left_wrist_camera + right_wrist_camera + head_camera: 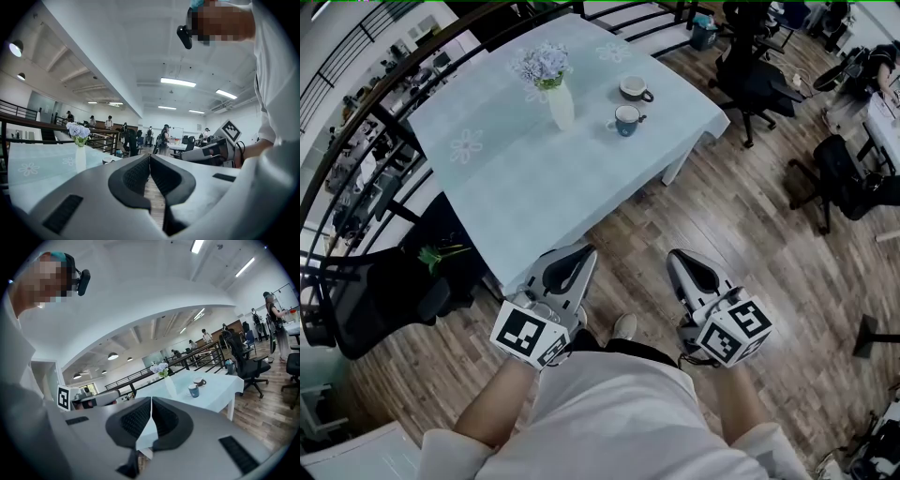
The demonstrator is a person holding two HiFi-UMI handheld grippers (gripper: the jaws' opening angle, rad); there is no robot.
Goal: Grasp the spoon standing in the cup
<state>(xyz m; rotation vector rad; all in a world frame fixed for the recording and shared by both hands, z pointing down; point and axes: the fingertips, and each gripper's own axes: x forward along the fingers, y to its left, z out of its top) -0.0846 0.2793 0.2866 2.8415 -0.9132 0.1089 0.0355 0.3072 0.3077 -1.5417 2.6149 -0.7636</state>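
A blue cup [626, 120] stands on the pale blue tablecloth [516, 178], beside a white cup on a saucer [634, 89]. Both cups are far ahead of me and too small to make out a spoon. My left gripper [583, 251] and right gripper [678, 255] are held side by side over the wood floor, short of the table's near corner. Each has its jaws shut with nothing between them. The right gripper view shows its closed tips [151, 400] pointing toward the blue cup [193, 390] and white cup [199, 381]. In the left gripper view the closed tips [150, 156] point past the table's right side.
A white vase of pale flowers [555, 92] stands on the table left of the cups. Black office chairs [750, 80] sit at the right, and another black chair [366, 300] at the table's left. A dark railing [356, 122] runs behind the table.
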